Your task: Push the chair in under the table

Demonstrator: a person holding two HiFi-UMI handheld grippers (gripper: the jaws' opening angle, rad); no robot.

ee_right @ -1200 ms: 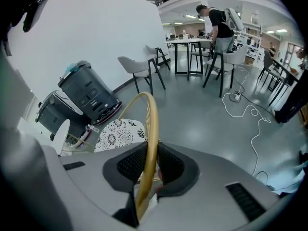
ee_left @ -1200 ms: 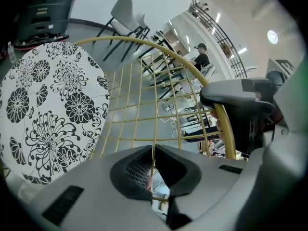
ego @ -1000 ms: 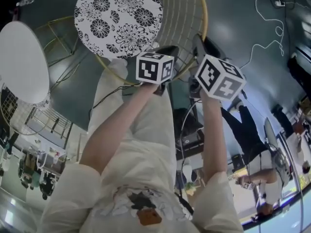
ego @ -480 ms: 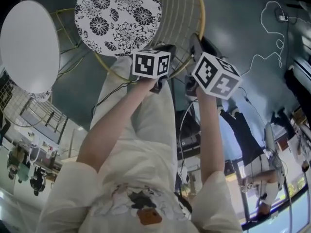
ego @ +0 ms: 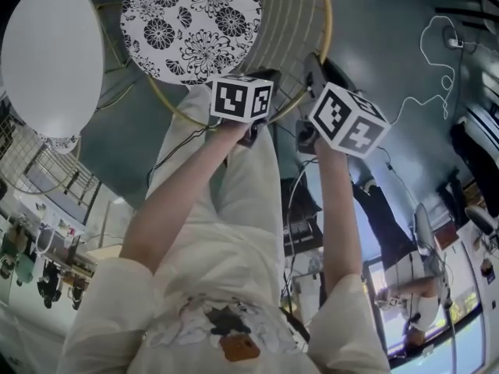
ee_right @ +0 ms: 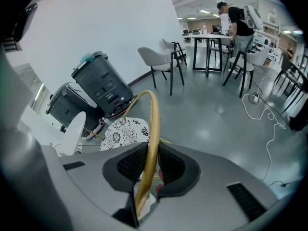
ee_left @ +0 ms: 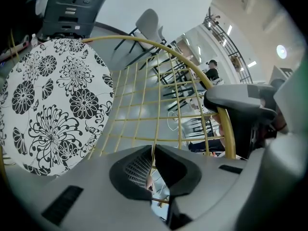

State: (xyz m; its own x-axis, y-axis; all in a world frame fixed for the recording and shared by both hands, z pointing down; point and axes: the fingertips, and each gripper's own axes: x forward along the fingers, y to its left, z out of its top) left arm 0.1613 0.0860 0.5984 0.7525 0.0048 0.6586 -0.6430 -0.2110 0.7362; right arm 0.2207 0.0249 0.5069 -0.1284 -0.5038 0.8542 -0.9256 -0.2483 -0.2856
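The chair has a gold wire back (ego: 292, 22) and a black-and-white floral cushion (ego: 191, 22). It stands just right of the round white table top (ego: 53, 57). My left gripper (ego: 261, 78) is at the lower edge of the chair back. In the left gripper view, my left gripper (ee_left: 153, 150) is shut on a thin gold wire of the grid (ee_left: 144, 105), beside the cushion (ee_left: 53, 100). My right gripper (ego: 314, 67) is on the back's right side. In the right gripper view, my right gripper (ee_right: 150, 165) is shut on the thick gold rim tube (ee_right: 153, 124).
Dark bins (ee_right: 101, 83) stand by the white wall behind the table (ee_right: 72, 134). Pale chairs (ee_right: 159, 61), high tables and a standing person (ee_right: 238, 18) are further off. A white cable (ego: 425, 61) lies on the grey floor to the right.
In the head view the white table top has slid up and to the right. Both grippers keep their hold on the chair back at the same spots.
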